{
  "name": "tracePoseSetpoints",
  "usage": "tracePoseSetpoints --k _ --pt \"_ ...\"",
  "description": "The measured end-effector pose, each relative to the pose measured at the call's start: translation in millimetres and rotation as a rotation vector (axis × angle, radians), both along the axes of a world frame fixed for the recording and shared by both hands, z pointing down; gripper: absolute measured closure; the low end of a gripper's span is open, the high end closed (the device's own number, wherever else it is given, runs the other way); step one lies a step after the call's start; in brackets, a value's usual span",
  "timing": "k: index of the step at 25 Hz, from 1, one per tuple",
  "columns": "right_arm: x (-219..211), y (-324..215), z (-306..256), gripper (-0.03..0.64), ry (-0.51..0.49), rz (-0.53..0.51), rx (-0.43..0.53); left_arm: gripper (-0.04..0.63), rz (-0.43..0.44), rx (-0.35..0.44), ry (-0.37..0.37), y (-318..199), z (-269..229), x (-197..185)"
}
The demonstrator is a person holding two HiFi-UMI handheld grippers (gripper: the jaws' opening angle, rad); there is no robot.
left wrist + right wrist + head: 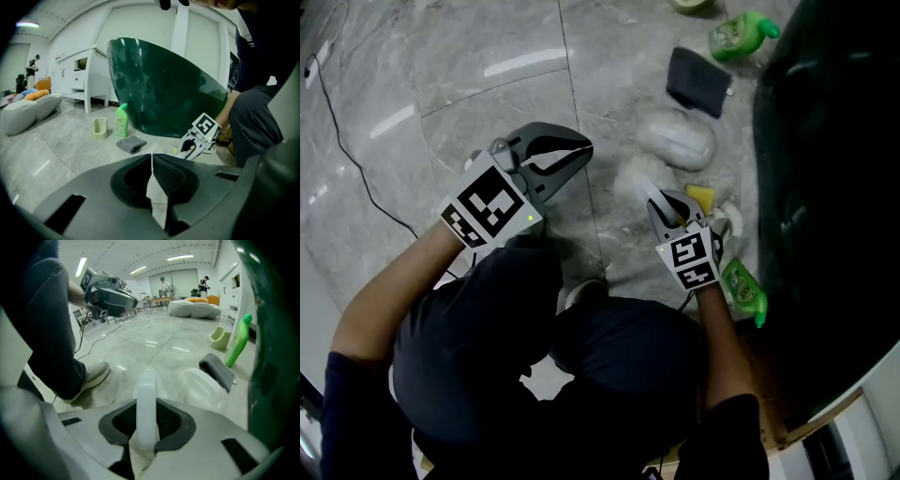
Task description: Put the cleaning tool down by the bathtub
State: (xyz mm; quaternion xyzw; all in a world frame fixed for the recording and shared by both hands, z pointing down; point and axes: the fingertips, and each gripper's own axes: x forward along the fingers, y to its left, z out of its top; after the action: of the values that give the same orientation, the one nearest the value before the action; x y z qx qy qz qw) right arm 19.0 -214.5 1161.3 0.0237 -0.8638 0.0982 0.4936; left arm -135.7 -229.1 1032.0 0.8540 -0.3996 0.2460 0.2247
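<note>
My right gripper (667, 204) (146, 408) is shut on the white handle of the cleaning tool (146, 394), low over the floor beside the dark green bathtub (825, 187) (276, 357). The handle stands up between the pads. In the head view it is a blurred white streak. A white rounded object (675, 141) (202, 385) lies on the floor just beyond it; I cannot tell whether it belongs to the tool. My left gripper (579, 150) (151, 161) hovers to the left, tips together, holding nothing. The left gripper view also shows the right gripper (190, 145) in front of the tub (164, 89).
By the tub lie a grey cloth (697, 81) (131, 144), a green bottle (741, 36) (122, 121), a pale green cup (99, 127), a yellow sponge (700, 197) and a second green bottle (742, 291). A black cable (347, 141) crosses the marble floor. The person's shoe (91, 376) is near.
</note>
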Motion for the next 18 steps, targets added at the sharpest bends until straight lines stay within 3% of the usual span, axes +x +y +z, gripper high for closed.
tracePoseSetpoints --k 8,18 --pt "2 17 36 0.528 0.077 -0.137 0.026 0.561 -0.004 -0.014 -0.002 13 21 -8" --pt "-2 23 57 0.528 0.116 -0.194 0.037 0.561 -0.013 -0.019 0.017 16 28 -15"
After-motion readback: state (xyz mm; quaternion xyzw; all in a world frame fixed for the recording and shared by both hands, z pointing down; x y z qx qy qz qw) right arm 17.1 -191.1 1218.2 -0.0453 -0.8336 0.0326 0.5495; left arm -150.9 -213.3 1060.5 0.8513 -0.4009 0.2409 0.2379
